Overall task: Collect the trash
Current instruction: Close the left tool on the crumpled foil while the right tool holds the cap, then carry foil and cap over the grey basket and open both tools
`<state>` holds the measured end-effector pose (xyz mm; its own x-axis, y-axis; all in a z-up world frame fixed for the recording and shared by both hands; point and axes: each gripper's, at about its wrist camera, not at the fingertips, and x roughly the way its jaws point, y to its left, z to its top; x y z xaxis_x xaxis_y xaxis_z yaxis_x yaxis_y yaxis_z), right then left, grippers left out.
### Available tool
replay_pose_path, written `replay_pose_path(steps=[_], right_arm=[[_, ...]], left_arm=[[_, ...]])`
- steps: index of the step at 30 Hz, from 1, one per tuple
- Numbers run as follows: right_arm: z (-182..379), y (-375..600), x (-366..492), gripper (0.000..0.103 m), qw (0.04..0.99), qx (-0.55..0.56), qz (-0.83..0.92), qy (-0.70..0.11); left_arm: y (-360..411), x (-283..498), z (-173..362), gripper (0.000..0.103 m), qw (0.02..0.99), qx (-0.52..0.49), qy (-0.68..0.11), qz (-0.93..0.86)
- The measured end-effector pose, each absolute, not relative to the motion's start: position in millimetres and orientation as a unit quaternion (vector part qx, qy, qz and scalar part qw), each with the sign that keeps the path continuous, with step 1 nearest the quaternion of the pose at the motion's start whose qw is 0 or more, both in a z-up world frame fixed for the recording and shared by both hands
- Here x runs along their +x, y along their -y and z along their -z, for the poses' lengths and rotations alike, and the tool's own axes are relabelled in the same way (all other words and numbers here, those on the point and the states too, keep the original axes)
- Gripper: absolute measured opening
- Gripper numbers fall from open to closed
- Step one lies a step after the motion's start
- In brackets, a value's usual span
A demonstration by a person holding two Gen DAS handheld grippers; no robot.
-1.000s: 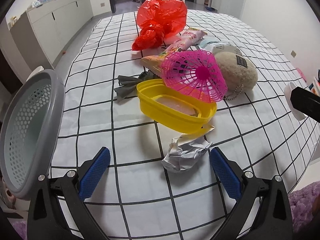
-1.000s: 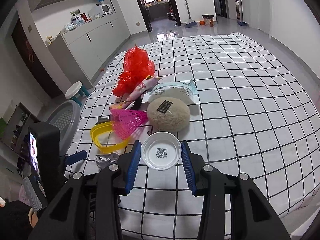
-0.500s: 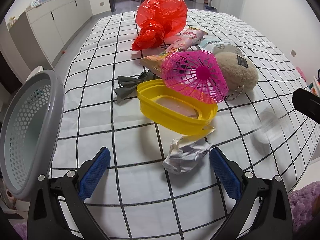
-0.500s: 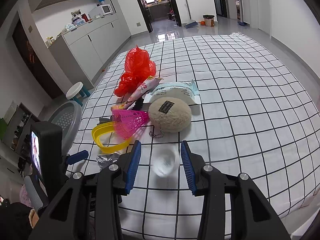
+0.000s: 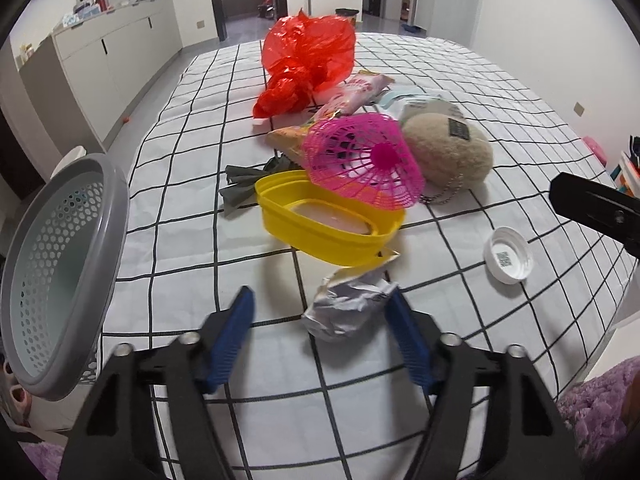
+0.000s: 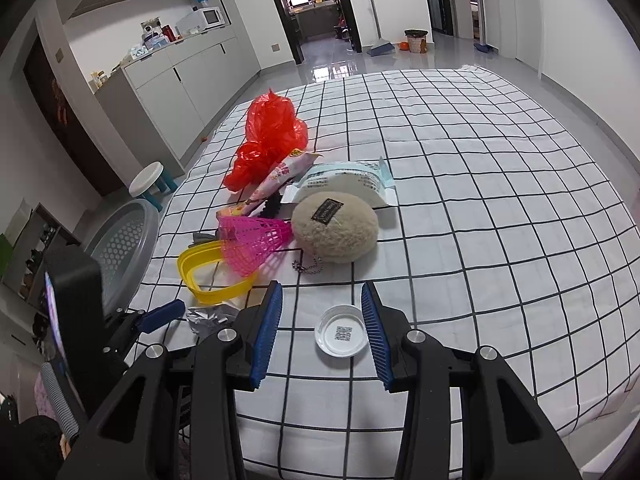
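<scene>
A crumpled silver wrapper point(image 5: 347, 307) lies on the checked bedspread between the fingers of my left gripper point(image 5: 320, 312), which is open around it; the right pad is close to it. A white plastic lid point(image 6: 341, 335) lies flat on the bedspread between the fingers of my right gripper point(image 6: 322, 320), which is open and not touching it. The lid also shows in the left wrist view point(image 5: 507, 255). The wrapper shows in the right wrist view point(image 6: 210, 317). A grey mesh basket point(image 5: 56, 264) stands off the bed's left edge.
Ahead lie a yellow oval ring point(image 5: 326, 220), a pink mesh shuttlecock-shaped piece point(image 5: 362, 160), a beige fluffy pouch point(image 5: 448, 152), a grey cloth point(image 5: 244, 184), snack wrappers point(image 5: 352, 96), a tissue pack point(image 6: 344, 180) and a red plastic bag point(image 5: 308, 60).
My right gripper has let go of the white lid, which dropped onto the bedspread. My left gripper has moved forward around the silver wrapper and narrowed its opening.
</scene>
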<state>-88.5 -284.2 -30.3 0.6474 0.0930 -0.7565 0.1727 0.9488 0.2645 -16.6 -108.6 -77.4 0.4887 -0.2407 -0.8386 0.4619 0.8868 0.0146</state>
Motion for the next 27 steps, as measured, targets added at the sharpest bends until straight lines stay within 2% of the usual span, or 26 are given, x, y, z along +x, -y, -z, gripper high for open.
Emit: replay_pose_path(steps=[5,11,27], right_arm=[[41.2,291.1,-90.4,0.044,0.886,0.163,0.033,-0.432],[55.1,293.3,-95.2,0.057,0.883,0.146,0.051,-0.443],[85.0,270.1,-78.5,0.057,0.87,0.096,0.054,-0.481]], left_arm=[[106.8,-24.1,73.4,0.033,0.856,0.116,-0.458,0.209],[100.9,-37.1,68.0,0.032,0.863,0.123,-0.443,0.209],[65.7,-54.4,40.1,0.032,0.883,0.113,-0.414,0.191]])
